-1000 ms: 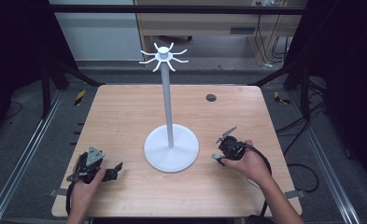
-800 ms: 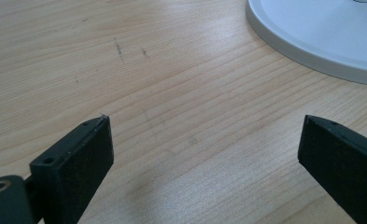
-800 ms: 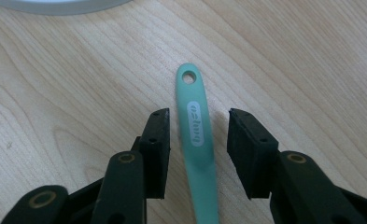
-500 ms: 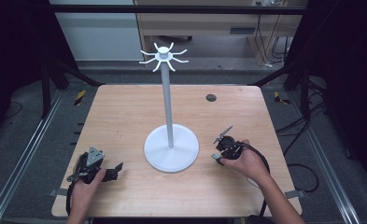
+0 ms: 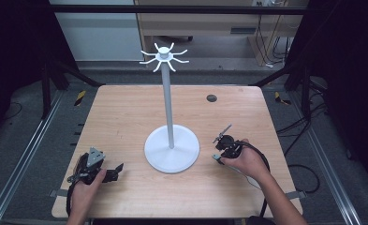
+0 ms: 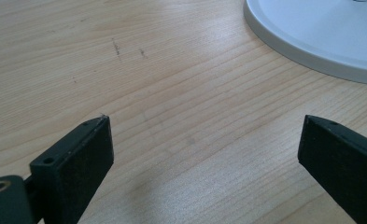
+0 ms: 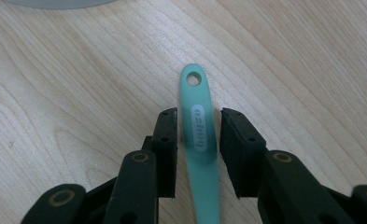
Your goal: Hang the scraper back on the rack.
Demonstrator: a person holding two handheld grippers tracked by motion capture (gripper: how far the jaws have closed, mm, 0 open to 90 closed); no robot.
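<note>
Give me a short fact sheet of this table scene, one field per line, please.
Table: light wood
Centre piece: white stand, round base, hooks on top
Right gripper: jaws have just been closing around a green handle, small gaps left on both sides
Green handle: lies flat, hole at far end
Left gripper: jaws wide open over bare wood, near the stand's base

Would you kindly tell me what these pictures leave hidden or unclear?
- Green handle, right gripper view: its working end is cut off by the bottom edge, between the right claw.
- Stand, left gripper view: its pole is cut off by the top edge.
- Dark disc, high view: too small to identify.
</note>
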